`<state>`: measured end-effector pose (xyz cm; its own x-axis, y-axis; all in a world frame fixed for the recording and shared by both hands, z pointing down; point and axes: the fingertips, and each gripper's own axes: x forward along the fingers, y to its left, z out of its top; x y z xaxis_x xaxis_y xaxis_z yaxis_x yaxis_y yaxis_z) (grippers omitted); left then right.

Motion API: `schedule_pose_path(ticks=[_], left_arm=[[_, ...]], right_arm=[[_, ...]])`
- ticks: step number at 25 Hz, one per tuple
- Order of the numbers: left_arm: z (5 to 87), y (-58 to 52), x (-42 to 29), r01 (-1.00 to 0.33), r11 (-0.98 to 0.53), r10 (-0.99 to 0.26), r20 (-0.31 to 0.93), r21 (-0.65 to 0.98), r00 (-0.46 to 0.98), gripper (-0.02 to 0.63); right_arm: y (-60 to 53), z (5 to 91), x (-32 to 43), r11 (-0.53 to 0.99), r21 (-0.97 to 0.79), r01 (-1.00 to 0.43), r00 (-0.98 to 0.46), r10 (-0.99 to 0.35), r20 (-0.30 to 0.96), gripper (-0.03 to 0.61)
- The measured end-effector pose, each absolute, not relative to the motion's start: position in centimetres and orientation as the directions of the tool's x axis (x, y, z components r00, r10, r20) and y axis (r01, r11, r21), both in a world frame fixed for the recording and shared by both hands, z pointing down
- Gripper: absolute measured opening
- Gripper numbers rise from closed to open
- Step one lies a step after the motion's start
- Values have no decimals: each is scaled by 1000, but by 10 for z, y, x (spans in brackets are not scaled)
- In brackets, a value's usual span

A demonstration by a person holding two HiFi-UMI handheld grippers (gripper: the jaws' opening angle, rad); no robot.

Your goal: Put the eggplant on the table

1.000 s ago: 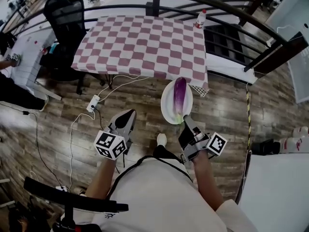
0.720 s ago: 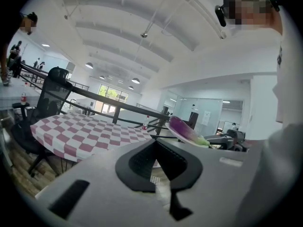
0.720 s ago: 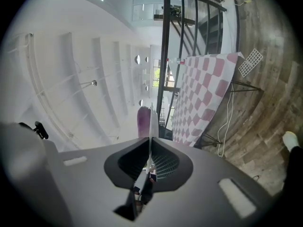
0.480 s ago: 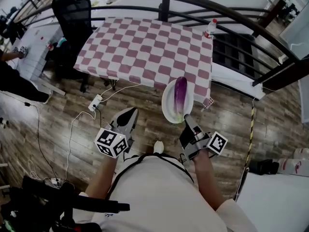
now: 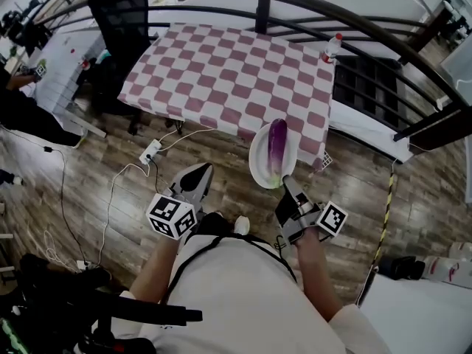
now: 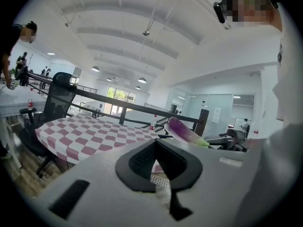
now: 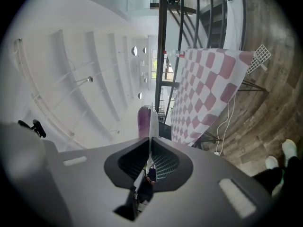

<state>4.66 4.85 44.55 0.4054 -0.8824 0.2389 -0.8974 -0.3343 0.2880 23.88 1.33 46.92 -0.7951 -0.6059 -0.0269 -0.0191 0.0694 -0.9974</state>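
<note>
The right gripper (image 5: 284, 184) has its jaws closed on the near rim of a white plate (image 5: 255, 162); in the right gripper view the thin edge of the plate stands between the two pads. On this plate lies the eggplant (image 5: 276, 146), purple with a green stem end towards the gripper. The plate is held up at the near edge of the table (image 5: 221, 72), which has a red and white checked cloth. The left gripper (image 5: 199, 170) has its jaws together and holds nothing. I count one eggplant, one plate, one table and one bottle (image 5: 332, 48) at the far corner of the table.
</note>
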Motion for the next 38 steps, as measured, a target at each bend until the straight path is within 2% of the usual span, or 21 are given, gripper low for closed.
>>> schedule_pose_path(ticks=[17,38], left_arm=[[455,-16,23,-896,-348,-878,241,275,414,6],[465,-201,-118,-871,-384,-851,249,307,463,6]], right_arm=[[-40,478,208,78,-996,-37,-798,-602,-17,23],[-213,477,78,109,-994,-23,-762,-645,-53,24]])
